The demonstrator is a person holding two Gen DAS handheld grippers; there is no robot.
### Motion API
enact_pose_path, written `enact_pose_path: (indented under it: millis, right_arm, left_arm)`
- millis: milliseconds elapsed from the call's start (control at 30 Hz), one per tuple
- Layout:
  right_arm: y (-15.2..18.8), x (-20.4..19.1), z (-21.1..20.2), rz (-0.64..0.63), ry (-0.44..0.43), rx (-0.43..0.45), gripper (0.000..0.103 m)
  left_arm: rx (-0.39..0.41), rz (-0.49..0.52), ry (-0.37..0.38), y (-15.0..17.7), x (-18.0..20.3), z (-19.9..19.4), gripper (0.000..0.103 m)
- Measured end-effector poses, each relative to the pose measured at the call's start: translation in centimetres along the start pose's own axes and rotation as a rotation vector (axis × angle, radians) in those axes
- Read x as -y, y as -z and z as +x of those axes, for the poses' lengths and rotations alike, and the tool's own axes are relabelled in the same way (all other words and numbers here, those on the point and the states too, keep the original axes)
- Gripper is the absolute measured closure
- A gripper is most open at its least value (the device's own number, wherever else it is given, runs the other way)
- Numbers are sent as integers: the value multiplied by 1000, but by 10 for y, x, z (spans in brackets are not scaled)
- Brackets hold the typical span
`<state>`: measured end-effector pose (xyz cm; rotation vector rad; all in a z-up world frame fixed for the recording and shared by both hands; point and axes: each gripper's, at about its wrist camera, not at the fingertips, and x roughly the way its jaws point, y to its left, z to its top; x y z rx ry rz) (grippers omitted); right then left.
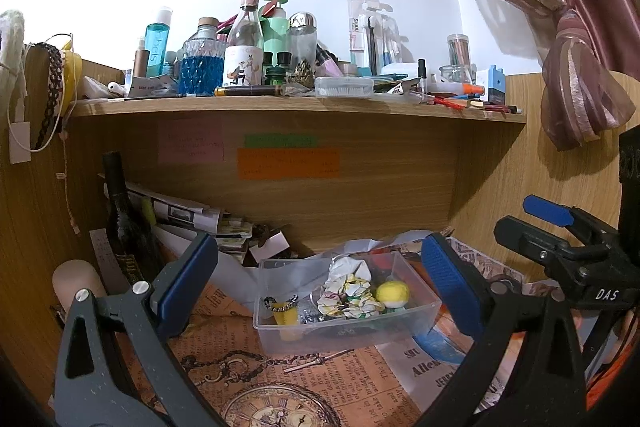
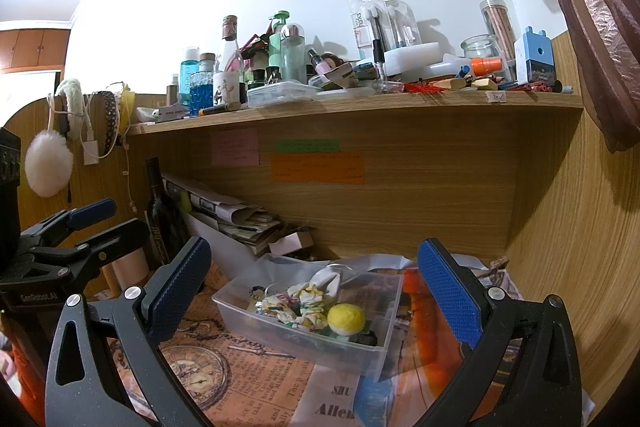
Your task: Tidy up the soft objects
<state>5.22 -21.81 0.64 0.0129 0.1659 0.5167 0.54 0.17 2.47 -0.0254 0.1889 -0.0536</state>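
Note:
A clear plastic box point(image 1: 424, 307) point(image 2: 384, 339) sits on a desk covered in printed paper. It holds a white patterned scrunchie point(image 1: 350, 291) point(image 2: 308, 301), a yellow soft ball point(image 1: 393, 293) point(image 2: 346, 318) and a beaded band point(image 1: 280, 303). My left gripper point(image 1: 320, 291) is open and empty, its fingers on either side of the box, apart from it. My right gripper point(image 2: 316, 295) is open and empty, also framing the box. Each gripper shows in the other's view, the right one point(image 1: 560, 227) and the left one point(image 2: 80, 227).
A wooden shelf point(image 1: 296, 105) point(image 2: 360, 103) above is crowded with bottles and jars. A dark wine bottle point(image 1: 124, 223) point(image 2: 160, 211) and stacked papers point(image 2: 236, 215) stand at the back left. A white fluffy earmuff point(image 2: 48, 163) hangs left. A curtain point(image 1: 576, 87) hangs right.

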Motion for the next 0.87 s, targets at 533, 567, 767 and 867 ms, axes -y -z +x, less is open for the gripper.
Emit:
enact_pose_path:
  millis: [533,567,767,867]
  right_arm:
    - [1,-1,1,-2,-1,-5,0]
    - [2,-3,1,-2,2,-6,0]
    - [5,-4,2,0,5,-10,0]
    - [6,-3,2,1,5,-11,0]
  left_arm:
    - [-14,-11,22,2,-2,4,0]
    - [-14,-11,22,2,-2,4,0]
    - [-15,-10,24,2,-2,5,0]
    - [-20,-12,29,3,-2,6,0]
